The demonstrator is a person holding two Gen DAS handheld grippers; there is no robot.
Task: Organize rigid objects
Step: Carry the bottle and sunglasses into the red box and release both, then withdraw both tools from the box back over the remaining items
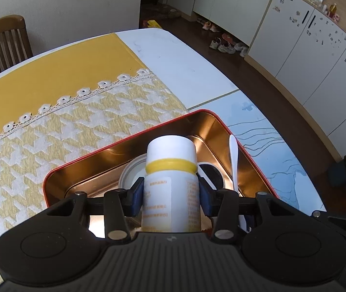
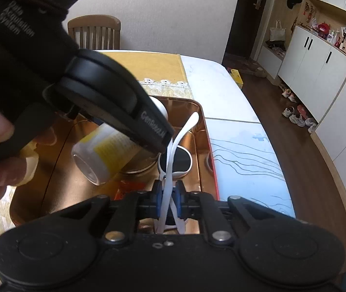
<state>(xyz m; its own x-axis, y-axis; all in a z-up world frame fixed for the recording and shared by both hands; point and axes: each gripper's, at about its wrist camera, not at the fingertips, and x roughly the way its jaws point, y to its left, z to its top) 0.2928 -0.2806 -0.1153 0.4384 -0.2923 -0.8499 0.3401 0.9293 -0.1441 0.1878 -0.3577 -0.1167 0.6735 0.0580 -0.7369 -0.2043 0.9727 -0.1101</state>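
A white bottle (image 1: 171, 182) with a yellow ring is clamped by the left gripper (image 1: 171, 192) above a red-rimmed tin (image 1: 124, 141). White sunglasses (image 2: 175, 155) are pinched by the right gripper (image 2: 167, 199) inside it.

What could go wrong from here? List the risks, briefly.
1. The left tongs hold the white bottle tilted over the red tin; released now, it may topple onto the round can below.
2. The right tongs pinch the white sunglasses by their thin crossed arms, which could bend or slip.
3. Both tongs crowd the same tin and could collide.
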